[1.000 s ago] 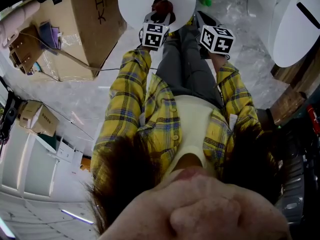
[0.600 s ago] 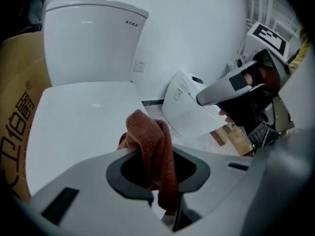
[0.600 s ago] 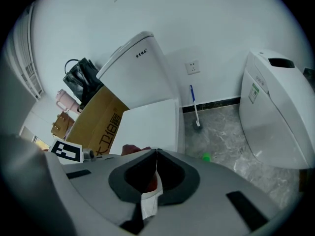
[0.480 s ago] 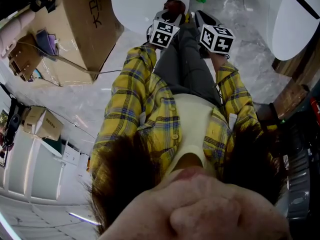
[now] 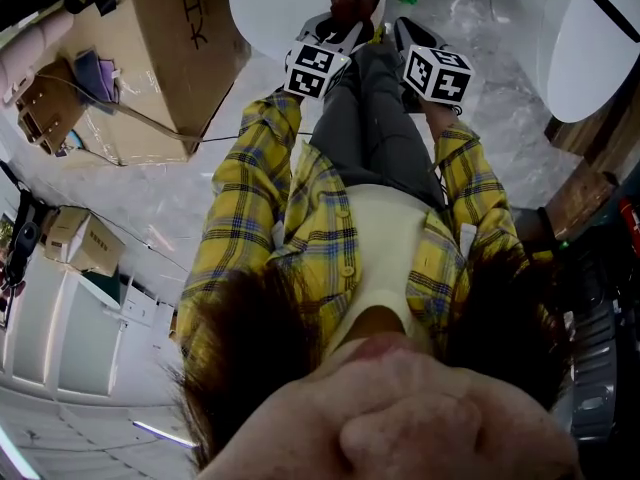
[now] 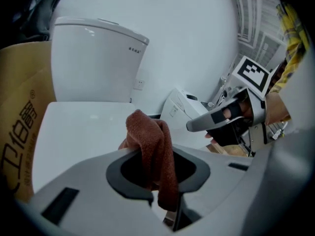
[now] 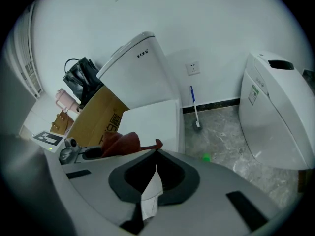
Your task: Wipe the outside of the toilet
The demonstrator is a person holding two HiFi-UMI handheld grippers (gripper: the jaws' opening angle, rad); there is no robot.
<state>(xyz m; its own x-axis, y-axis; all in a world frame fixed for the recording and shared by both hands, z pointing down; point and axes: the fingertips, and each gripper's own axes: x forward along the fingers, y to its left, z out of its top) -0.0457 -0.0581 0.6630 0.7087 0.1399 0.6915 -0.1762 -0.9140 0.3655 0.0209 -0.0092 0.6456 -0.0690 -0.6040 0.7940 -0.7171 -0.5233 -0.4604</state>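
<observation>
1. Rust-brown cloth (image 6: pixel 147 132) hung from the left gripper (image 6: pixel 152 156), whose fingers were clamped on its folds; the bundle hovered over the near end of the closed lid (image 6: pixel 74 127).
2. The white toilet (image 6: pixel 93 58) stood against the far wall with its tank upright behind the lid, and a cardboard box (image 6: pixel 19 107) stood close on its left.
3. The right gripper (image 7: pixel 156 154), just right of the cloth, had its fingers pressed together on nothing, with only a thin slit between them.
4. A second toilet (image 7: pixel 275 112) stood well off to the right, and a brush (image 7: pixel 195 109) leaned on the far wall between the two.
5. A small green thing (image 7: pixel 205 157) lay on the marbled floor.
</observation>
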